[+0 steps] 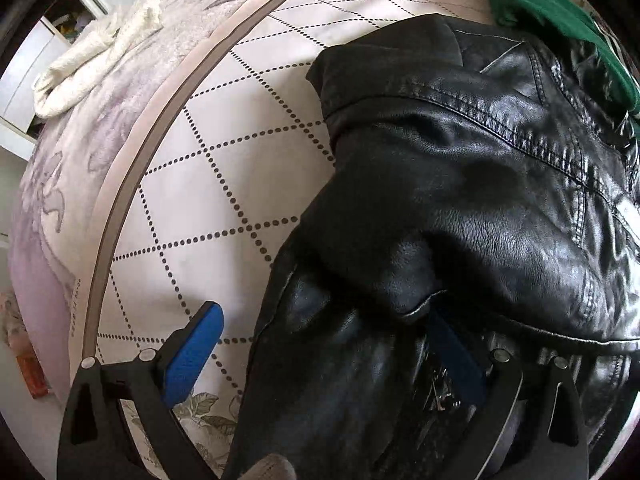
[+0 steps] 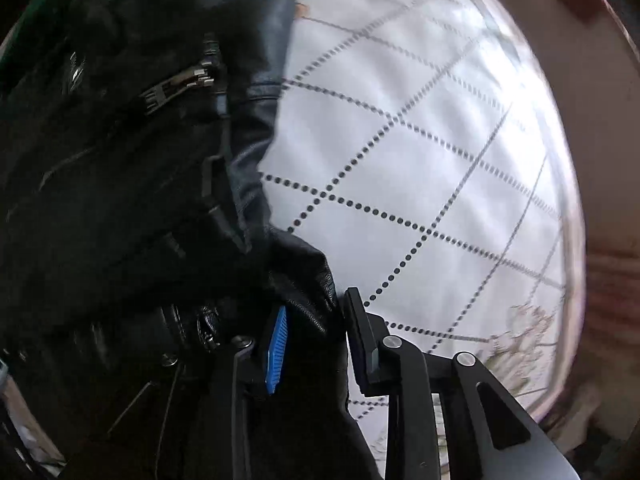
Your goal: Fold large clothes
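Right wrist: claw [image 2: 316,340] downward, on jacket [image 2: 120,180]

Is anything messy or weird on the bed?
Yes. The black jacket lies bunched and creased on the dotted sheet, not flat, with a sleeve flopped over its body. A green garment is heaped behind it, and a white knit lies crumpled on the purple blanket. Nothing looks torn.

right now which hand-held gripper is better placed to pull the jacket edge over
Right: the right hand-held gripper already has the black leather jacket edge between its jaws, while the left hand-held gripper stands wide open.
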Motion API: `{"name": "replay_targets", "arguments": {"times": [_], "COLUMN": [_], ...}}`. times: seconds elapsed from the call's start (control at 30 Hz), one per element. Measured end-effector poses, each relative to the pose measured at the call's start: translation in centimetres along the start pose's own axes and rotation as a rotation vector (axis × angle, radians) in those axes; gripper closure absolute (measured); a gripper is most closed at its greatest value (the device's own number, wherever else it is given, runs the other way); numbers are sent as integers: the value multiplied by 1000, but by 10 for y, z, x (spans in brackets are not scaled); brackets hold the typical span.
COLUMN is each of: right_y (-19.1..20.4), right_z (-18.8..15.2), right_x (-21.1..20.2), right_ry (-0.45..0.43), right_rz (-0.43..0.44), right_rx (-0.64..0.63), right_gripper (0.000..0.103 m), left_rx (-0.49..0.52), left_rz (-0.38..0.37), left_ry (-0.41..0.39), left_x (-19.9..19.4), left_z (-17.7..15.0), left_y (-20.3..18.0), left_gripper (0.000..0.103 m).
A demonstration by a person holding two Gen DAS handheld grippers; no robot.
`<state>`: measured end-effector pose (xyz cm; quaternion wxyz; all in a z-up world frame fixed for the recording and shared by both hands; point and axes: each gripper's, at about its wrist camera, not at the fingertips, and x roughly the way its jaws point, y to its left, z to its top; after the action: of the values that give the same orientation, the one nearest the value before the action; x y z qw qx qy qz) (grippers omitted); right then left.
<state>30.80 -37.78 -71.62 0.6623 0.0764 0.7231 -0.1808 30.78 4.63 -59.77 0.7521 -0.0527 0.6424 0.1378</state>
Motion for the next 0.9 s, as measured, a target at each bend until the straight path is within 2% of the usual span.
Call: {"name": "replay_targets", "arguments": {"times": [0.03, 0.07, 0.13, 0.2, 0.3, 0.4, 0.43, 0.47, 0.5, 0.57, 0.67, 0.8, 0.87, 0.9], "right_y": [7, 8, 4, -5, -14, 10, 8, 2, 3, -7, -25, -39, -50, -43], "right_z": [-8, -10, -15, -34, -42, -37, -35, -35, -30, -27, -5, -11, -17, -12], "right_x": [-3, -8, -16, -17, -5, 4, 11, 20, 23, 24, 11, -13, -24, -35], "right_ry": [-1, 0, -4, -16, -21, -10, -2, 12, 25, 64, 71, 45, 44, 48], "right_rz": [12, 38, 79, 111, 120, 108, 76, 70, 80, 104, 127, 158, 186, 195], "right_rx": [-7, -15, -13, -18, -20, -34, -40, -29, -10, -3, -105, -245, -285, -297], "right_gripper": [75, 69, 67, 67, 67, 67, 63, 51, 47, 46, 46, 33, 25, 25], "left_rx": [-7, -15, -8, -1, -38, -34, -40, -47, -56, -75, -120, -147, -128, -112], "left_rz": [-5, -9, -3, 18, 5, 19, 23, 38, 61, 109, 159, 236, 279, 293], "left_ry": [4, -8, -20, -7, -2, -10, -14, -18, -20, -37, -75, -114, -127, -128], "left_x": [-4, -9, -11, -1, 11, 10, 9, 6, 3, -11, -46, -97, -120, -128], "left_z": [0, -1, -3, -2, 6, 8, 7, 4, 1, -8, -27, -53, -69, -77], "left_y": [4, 8, 8, 5, 11, 9, 9, 9, 9, 7, -4, -39, -66, -80], "left_gripper": [0, 0, 0, 0, 0, 0, 0, 0, 0, 0, 0, 0, 0, 0]}}
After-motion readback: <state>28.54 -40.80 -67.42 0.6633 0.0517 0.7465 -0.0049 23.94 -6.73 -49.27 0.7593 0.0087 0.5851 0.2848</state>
